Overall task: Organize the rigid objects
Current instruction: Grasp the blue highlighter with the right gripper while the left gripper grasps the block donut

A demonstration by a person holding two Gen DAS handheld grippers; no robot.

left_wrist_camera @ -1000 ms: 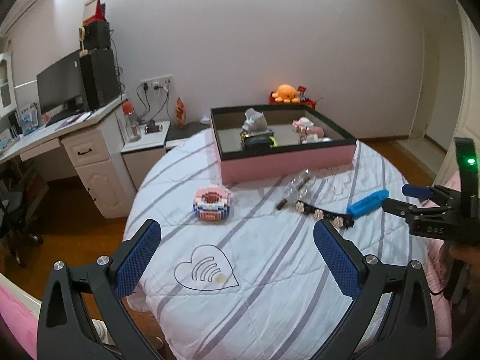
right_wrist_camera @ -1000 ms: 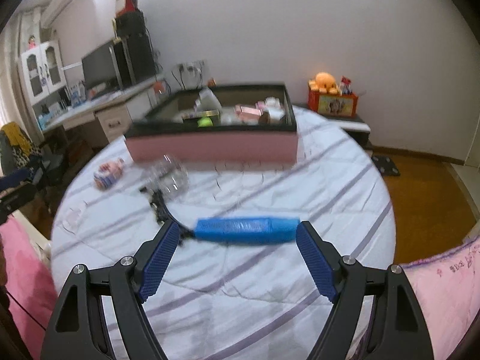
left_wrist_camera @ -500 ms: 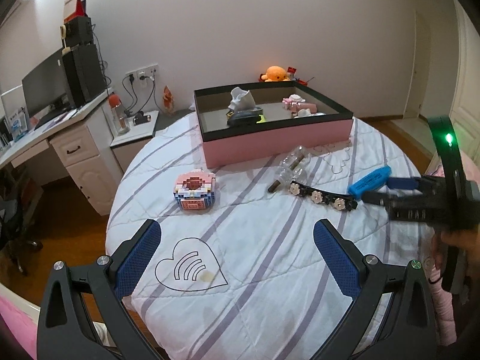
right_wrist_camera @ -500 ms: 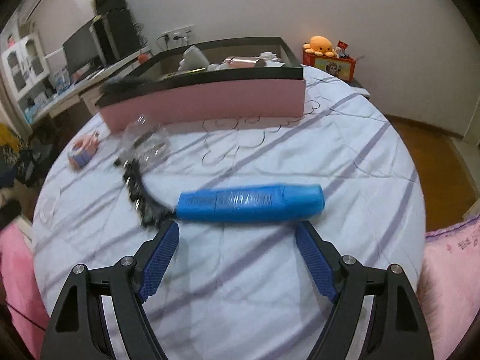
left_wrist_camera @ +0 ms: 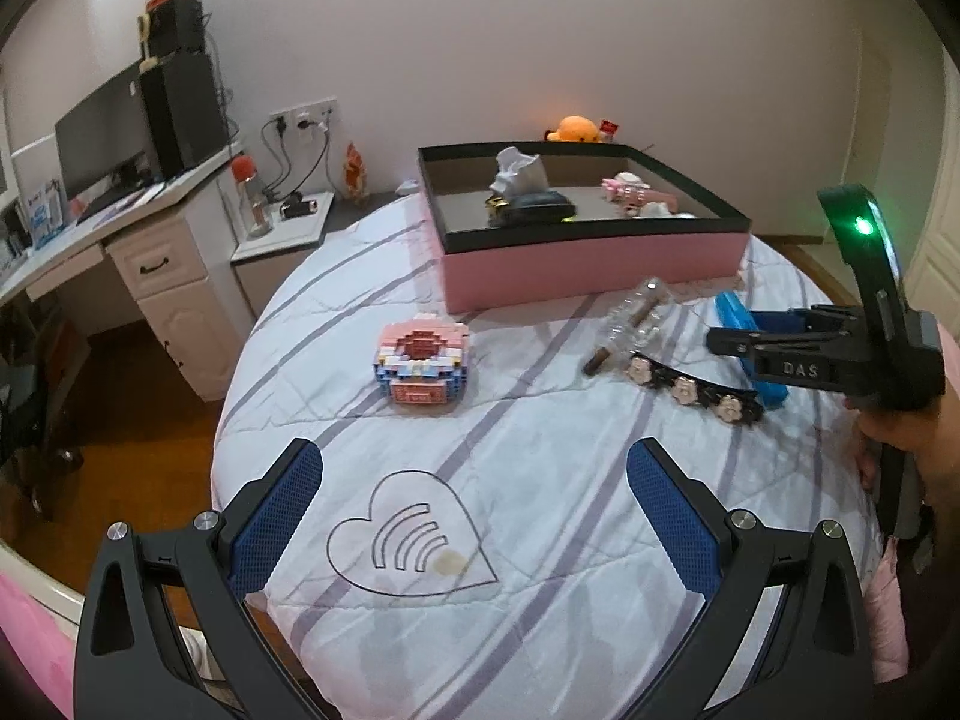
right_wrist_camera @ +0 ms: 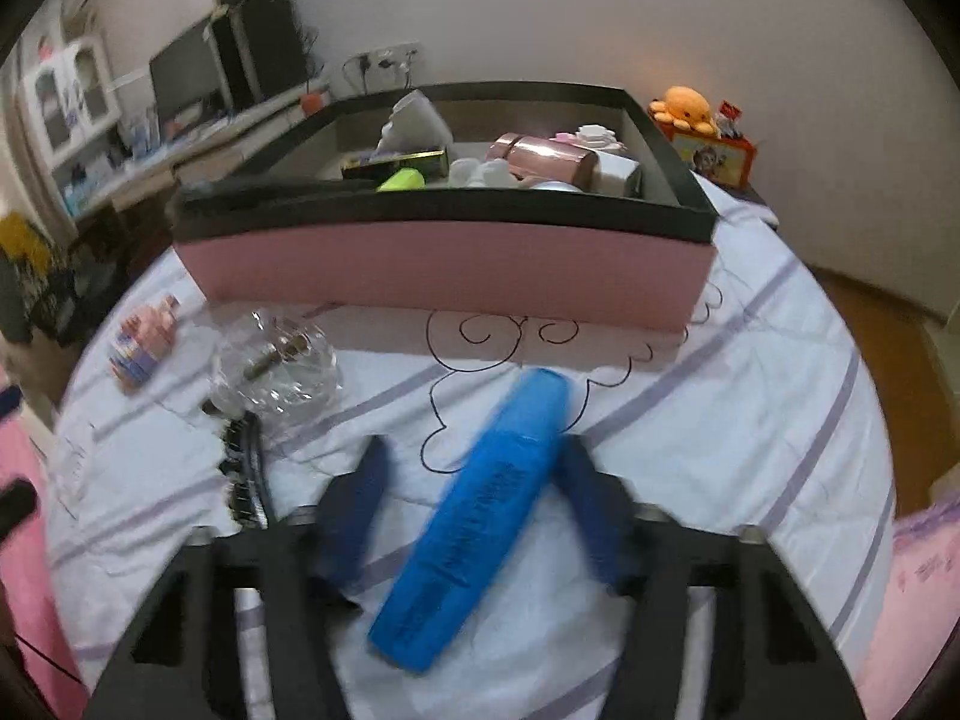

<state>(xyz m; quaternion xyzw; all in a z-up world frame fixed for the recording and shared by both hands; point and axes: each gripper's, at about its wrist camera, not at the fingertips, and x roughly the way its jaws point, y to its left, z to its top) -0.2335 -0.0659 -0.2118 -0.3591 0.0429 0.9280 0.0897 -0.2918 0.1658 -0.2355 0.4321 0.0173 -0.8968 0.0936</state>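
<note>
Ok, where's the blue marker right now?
The blue marker lies on the striped cloth between the right claw's closing fingers, just in front of the pink box, right of the flowered hairband.

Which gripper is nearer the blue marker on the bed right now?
Right. The right gripper has the blue marker between its fingers, jaws just closing around it. The left gripper hangs open over the heart print, well short of it.
</note>
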